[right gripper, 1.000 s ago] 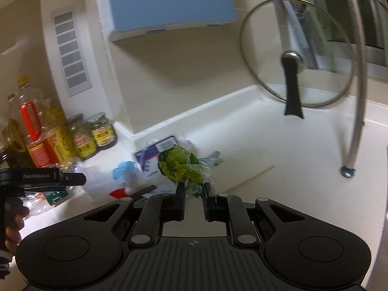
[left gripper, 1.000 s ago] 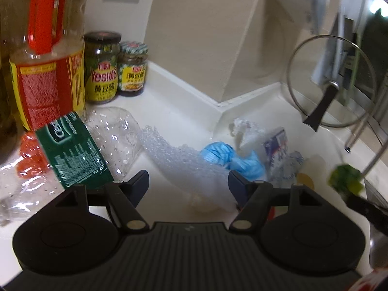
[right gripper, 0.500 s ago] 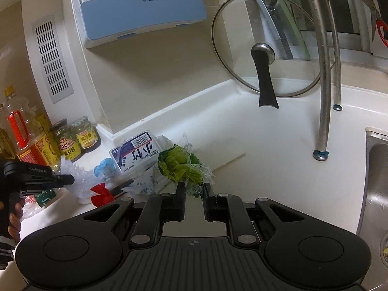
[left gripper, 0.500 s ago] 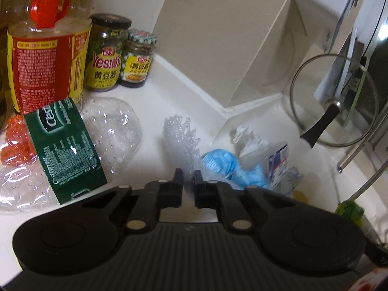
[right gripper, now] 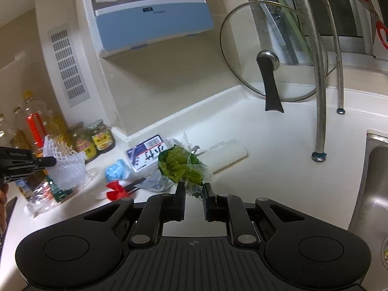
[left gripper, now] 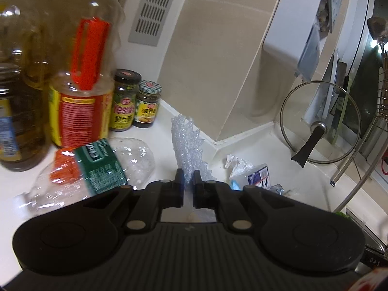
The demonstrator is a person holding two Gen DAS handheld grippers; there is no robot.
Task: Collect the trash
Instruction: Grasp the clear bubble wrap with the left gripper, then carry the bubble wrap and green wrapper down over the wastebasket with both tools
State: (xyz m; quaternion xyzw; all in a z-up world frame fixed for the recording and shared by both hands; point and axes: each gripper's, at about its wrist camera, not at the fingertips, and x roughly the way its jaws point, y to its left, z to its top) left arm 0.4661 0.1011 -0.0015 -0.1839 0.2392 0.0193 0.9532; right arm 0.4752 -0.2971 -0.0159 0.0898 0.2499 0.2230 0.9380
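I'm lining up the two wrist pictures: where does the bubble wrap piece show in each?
Left wrist view: the bubble wrap stands up at centre, pinched in the left gripper.
Right wrist view: the bubble wrap is at the far left edge, hanging white from the left gripper.
Shared landmark: the glass pot lid leaning on the back wall, right in the left view, upper right in the right view.

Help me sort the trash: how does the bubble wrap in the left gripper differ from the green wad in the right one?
The bubble wrap is clear and bumpy; the green wad is opaque and leafy, bundled in thin film. The bubble wrap stands as a tall strip, while the green wad is a compact ball. Both are pinched and lifted off the counter, one by the left gripper, one by the right gripper.
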